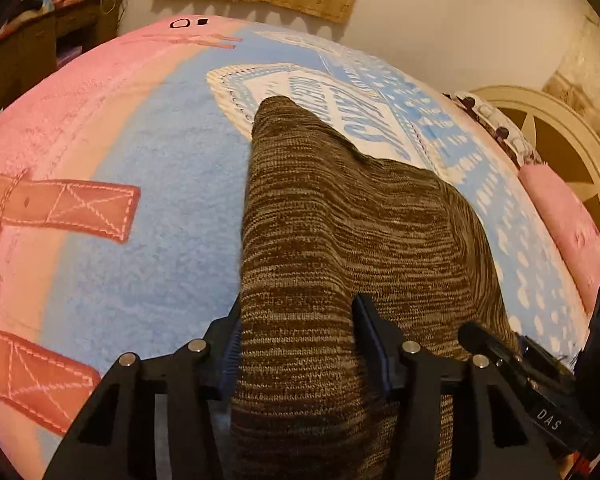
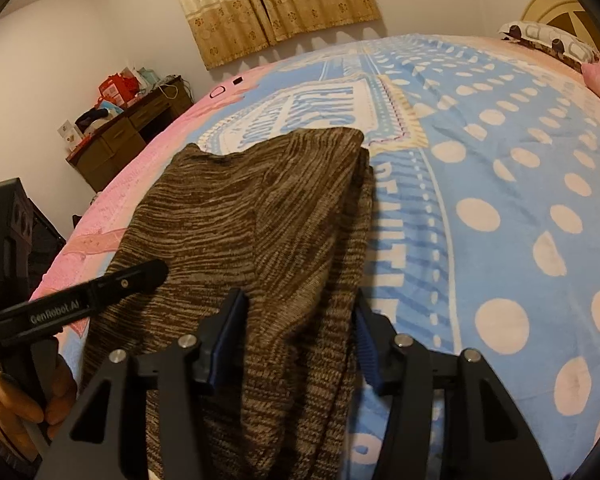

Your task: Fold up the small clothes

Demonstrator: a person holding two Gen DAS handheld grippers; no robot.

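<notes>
A brown striped knit garment [image 1: 340,208] lies on the bed, partly folded, with one narrow end reaching away from me. My left gripper [image 1: 296,332] is shut on its near edge, and the knit fills the gap between both blue pads. In the right wrist view the same garment [image 2: 240,208] spreads left and ahead. My right gripper [image 2: 300,328] is shut on a bunched fold at its right side. One black finger [image 2: 140,276] of the left gripper rests over the cloth at the left, held by a hand [image 2: 16,400].
A blue and pink printed blanket [image 1: 140,160] covers the bed. Pillows [image 2: 548,44] and a cream headboard [image 1: 560,140] stand at the far right. A cluttered wooden desk [image 2: 132,136] stands beyond the bed's left edge, below curtains [image 2: 272,8].
</notes>
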